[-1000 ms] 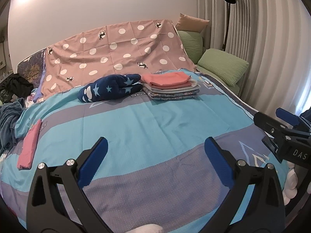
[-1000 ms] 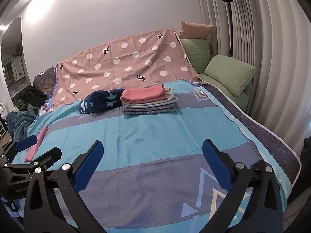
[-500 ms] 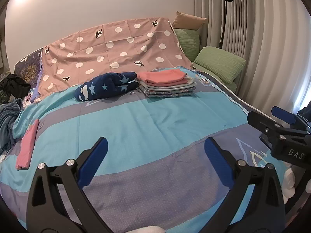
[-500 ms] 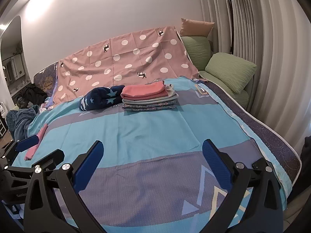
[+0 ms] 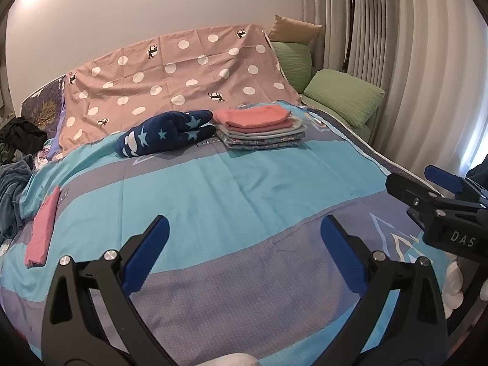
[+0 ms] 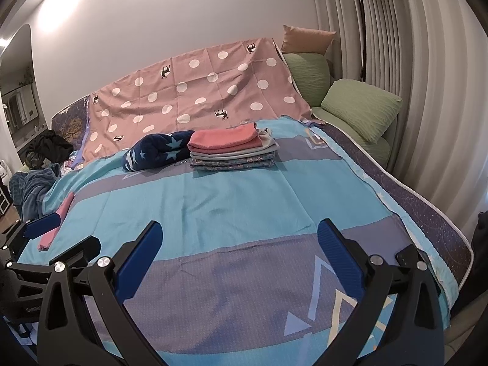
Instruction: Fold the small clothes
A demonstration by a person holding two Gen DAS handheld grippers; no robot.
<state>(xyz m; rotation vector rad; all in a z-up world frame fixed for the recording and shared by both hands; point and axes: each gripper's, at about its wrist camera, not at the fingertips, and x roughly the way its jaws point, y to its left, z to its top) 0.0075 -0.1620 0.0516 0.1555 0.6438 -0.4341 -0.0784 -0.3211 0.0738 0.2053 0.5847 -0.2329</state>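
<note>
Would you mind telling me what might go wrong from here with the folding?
The pink cloth lies at the bed's left edge, so a careless grab may push it off. The stack touches the star garment; pulling that may topple it. Both grippers, left and right, are open and close together, so they may collide.

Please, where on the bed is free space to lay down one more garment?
Free: the wide blue bedspread between the open tools and the folded stack. Crowded: far end, with the star garment; the left edge holds a pink piece.
</note>
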